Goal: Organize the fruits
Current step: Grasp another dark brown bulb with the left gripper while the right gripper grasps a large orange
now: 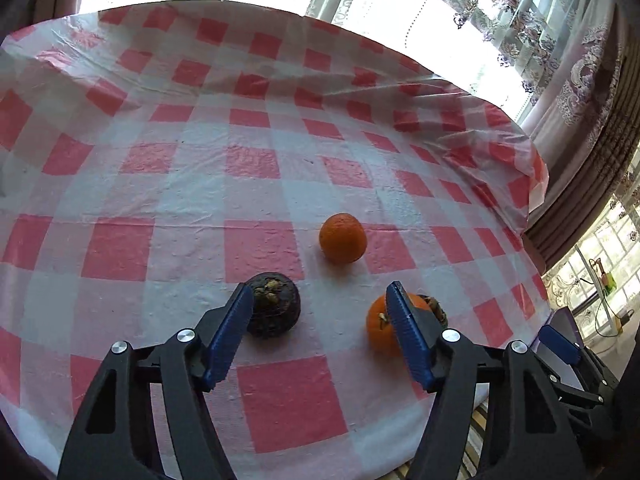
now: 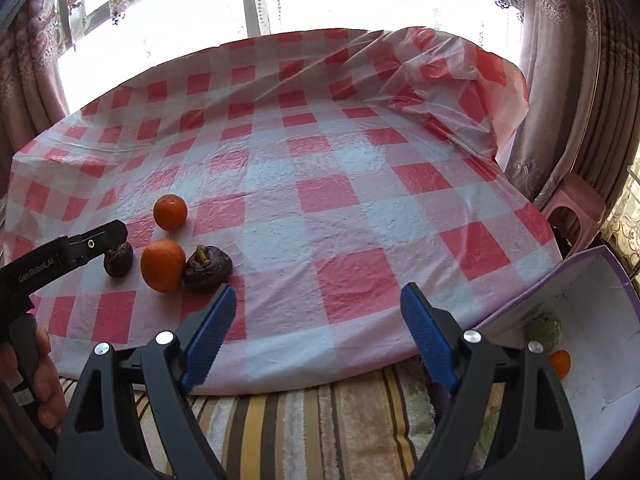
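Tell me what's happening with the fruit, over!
Left gripper open, empty. Right gripper open, empty. Four fruits on the tablecloth; two in the box. Nothing in the way.

Red-white checked cloth [image 2: 340,216] over surface; floral lace curtains [image 1: 500,8] behind; pink stool [image 2: 576,208] right; striped mat [image 2: 304,432] beneath

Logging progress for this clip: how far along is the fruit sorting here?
Done: a green fruit and a small orange already lie in the white box. In hand: nothing yet; the left tongs stand open beside a dark fruit, and the right tongs are open and empty. Left: two oranges and two dark fruits remain on the checked tablecloth.
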The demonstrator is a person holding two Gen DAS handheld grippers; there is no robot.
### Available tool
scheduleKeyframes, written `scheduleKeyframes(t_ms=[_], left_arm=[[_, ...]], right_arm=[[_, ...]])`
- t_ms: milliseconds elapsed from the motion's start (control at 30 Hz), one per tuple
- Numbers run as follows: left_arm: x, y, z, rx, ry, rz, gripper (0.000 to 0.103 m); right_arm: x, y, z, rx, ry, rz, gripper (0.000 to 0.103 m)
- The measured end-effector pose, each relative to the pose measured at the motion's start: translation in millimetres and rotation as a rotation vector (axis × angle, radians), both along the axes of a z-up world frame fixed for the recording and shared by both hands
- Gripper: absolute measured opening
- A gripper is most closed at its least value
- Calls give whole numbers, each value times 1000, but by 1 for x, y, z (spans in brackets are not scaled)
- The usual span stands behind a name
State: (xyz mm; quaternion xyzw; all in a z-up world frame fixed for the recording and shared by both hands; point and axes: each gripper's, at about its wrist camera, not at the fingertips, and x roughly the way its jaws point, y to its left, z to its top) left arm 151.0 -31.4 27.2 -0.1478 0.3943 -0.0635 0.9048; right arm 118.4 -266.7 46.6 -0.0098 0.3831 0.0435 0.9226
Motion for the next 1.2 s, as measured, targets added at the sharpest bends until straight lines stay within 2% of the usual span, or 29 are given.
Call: scheduleKeyframes(t_ms=[133,333,667,900,1200], left_arm=[[2,11,-11,37,47,-2,62],[5,7,-19,94,72,-11,58],[10,-3,-21,206,66,-20,38],[7,11,-20,179,58,55,38],[5,29,-19,149,47,133,38]], right_arm=[[0,26,-1,-60,-13,49,84],[-2,56,-1,-125,-46,113,84],[-2,83,-6,-210,-74,171,86],[1,98,-10,-273,-93,204,86],[-5,137,-18,-450,-167,300,86]])
